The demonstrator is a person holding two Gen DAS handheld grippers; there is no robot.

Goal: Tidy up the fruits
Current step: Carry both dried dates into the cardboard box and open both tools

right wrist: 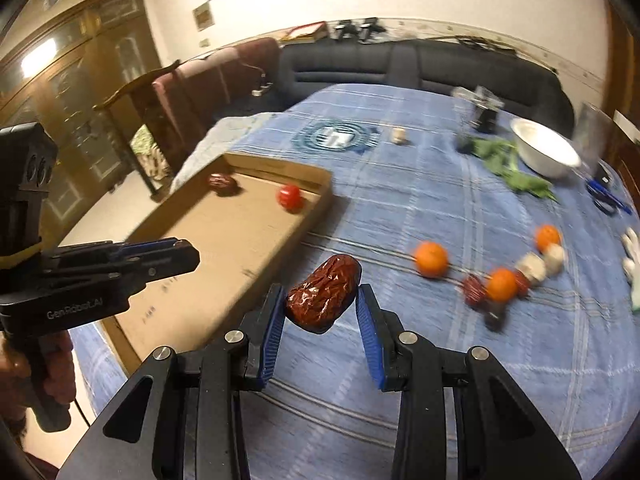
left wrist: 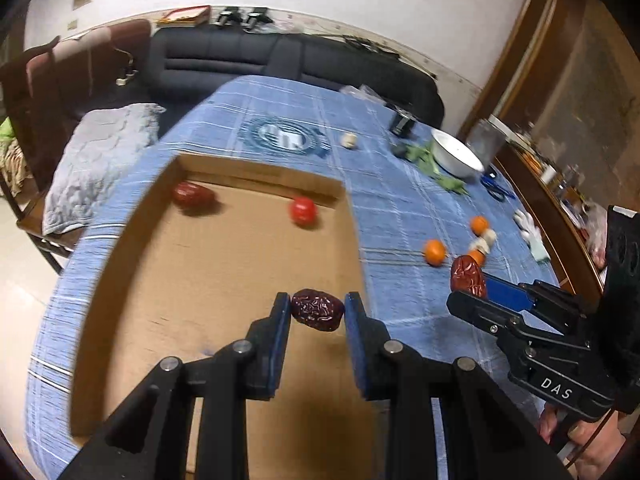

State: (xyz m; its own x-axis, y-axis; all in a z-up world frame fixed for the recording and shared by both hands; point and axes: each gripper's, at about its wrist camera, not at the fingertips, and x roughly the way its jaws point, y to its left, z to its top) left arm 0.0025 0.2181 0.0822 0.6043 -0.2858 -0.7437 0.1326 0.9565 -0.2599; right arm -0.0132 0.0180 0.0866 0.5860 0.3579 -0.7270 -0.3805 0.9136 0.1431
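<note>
My left gripper (left wrist: 318,310) is shut on a dark wrinkled red date (left wrist: 317,310), held above the cardboard tray (left wrist: 208,304). In the tray lie another red date (left wrist: 193,195) and a small red tomato (left wrist: 303,210). My right gripper (right wrist: 322,300) is shut on a larger red date (right wrist: 323,293) over the blue cloth, just right of the tray (right wrist: 224,248). That gripper shows at the right of the left wrist view with its date (left wrist: 468,278). Several small oranges (right wrist: 431,259), dates (right wrist: 473,290) and white pieces (right wrist: 532,267) lie loose on the cloth.
A white bowl (right wrist: 546,152) and green leaves (right wrist: 508,168) sit at the far right of the table, with blue scissors (right wrist: 606,196) and a white glove (right wrist: 632,256) near the right edge. A dark sofa (left wrist: 256,60) and chairs stand behind the table.
</note>
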